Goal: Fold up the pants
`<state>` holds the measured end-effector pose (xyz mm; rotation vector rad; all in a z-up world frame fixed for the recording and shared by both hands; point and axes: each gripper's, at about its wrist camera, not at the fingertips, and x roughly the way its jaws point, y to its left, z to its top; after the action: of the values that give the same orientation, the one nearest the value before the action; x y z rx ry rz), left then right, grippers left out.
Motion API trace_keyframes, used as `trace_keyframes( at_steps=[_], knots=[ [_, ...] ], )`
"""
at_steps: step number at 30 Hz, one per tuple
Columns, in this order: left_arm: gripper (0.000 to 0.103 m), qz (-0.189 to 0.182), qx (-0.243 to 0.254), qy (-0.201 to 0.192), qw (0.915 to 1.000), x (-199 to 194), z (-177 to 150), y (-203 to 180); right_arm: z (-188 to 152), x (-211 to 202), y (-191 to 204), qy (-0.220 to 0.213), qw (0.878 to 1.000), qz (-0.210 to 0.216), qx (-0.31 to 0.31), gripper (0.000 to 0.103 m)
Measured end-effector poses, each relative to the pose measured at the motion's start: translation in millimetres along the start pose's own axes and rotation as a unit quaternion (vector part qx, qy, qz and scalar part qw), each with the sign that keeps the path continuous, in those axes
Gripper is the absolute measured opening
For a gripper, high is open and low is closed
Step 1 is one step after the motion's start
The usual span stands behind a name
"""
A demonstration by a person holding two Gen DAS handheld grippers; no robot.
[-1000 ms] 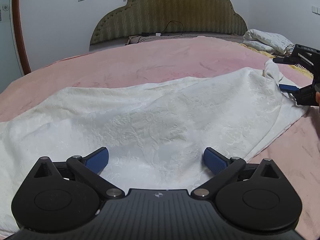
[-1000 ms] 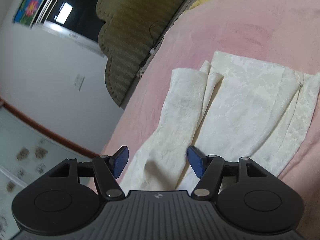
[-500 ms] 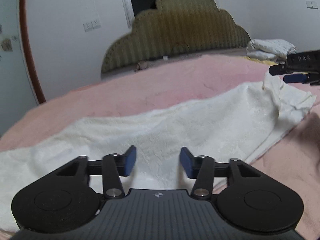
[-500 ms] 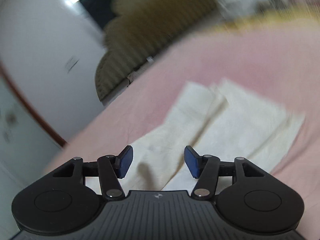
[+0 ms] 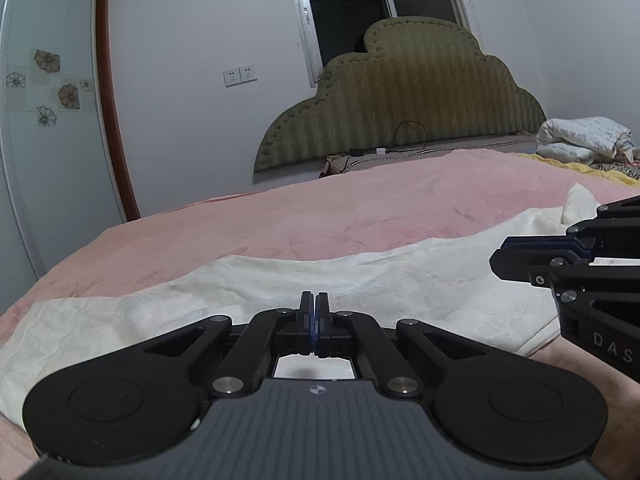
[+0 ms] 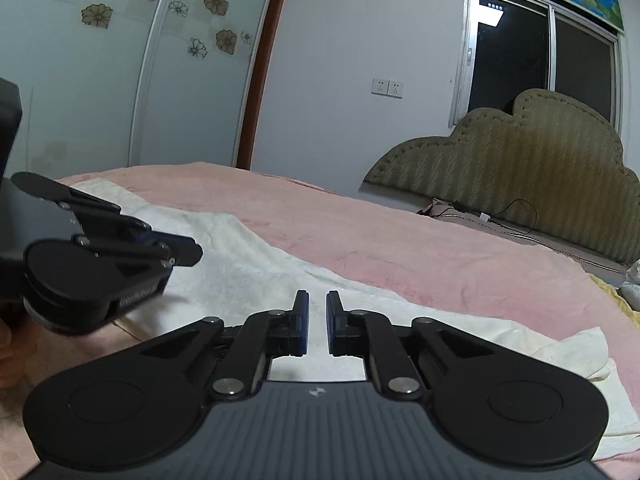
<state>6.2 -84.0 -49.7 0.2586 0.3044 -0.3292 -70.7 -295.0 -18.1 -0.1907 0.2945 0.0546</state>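
At six o'clock in my left wrist view I see the left gripper (image 5: 315, 300) with its blue pads pressed together, no gap between them; white cloth shows just beneath the fingers, but I cannot tell whether any fabric is pinched there; the right wrist view shows its tips (image 6: 188, 254) at nine o'clock closed and hanging above the cloth, so I lean toward nothing caught. At six o'clock in the right wrist view the right gripper (image 6: 317, 300) has its pads drawn to a narrow slit, nothing visible between them; in the left view it (image 5: 500, 260) enters from three o'clock, low over the cloth. The white pants (image 5: 280, 284) lie stretched flat across the pink blanket (image 5: 320, 220) from nine o'clock to three o'clock, under and just ahead of both grippers; in the right view the pants (image 6: 256, 264) run from ten o'clock down to four o'clock. Farther off stands the olive headboard (image 5: 404, 96) at twelve o'clock, a dark cable (image 5: 408, 132) at its foot; a rumpled quilt (image 5: 580, 136) sits at two o'clock; behind, a window (image 6: 540, 56) and wall sockets (image 5: 240, 76).
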Motion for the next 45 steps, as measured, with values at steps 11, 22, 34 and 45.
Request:
trace_keyframes(
  at_steps=[11, 22, 34, 45],
  knots=[
    [0.001, 0.001, 0.003, -0.017, 0.9998, -6.9, 2.1, -3.5, -3.4, -9.6, 10.8, -0.009, 0.999, 0.001, -0.039, 0.001],
    [0.001, -0.001, 0.008, -0.019, 0.9998, -8.0, 1.1, -4.1, -2.0, -9.9, 10.6, -0.005, 0.999, 0.000, -0.040, 0.001],
    [0.051, -0.041, 0.019, 0.008, 0.9989, 3.6, 6.8, -14.7, -5.4, -4.4, -59.5, 0.020, 0.993, -0.097, 0.068, 0.001],
    [0.069, -0.059, 0.062, 0.002, 0.9963, 10.2, 6.6, -33.4, -89.2, 14.6, -250.6, 0.076, 0.858, -0.070, 0.504, 0.003]
  ],
)
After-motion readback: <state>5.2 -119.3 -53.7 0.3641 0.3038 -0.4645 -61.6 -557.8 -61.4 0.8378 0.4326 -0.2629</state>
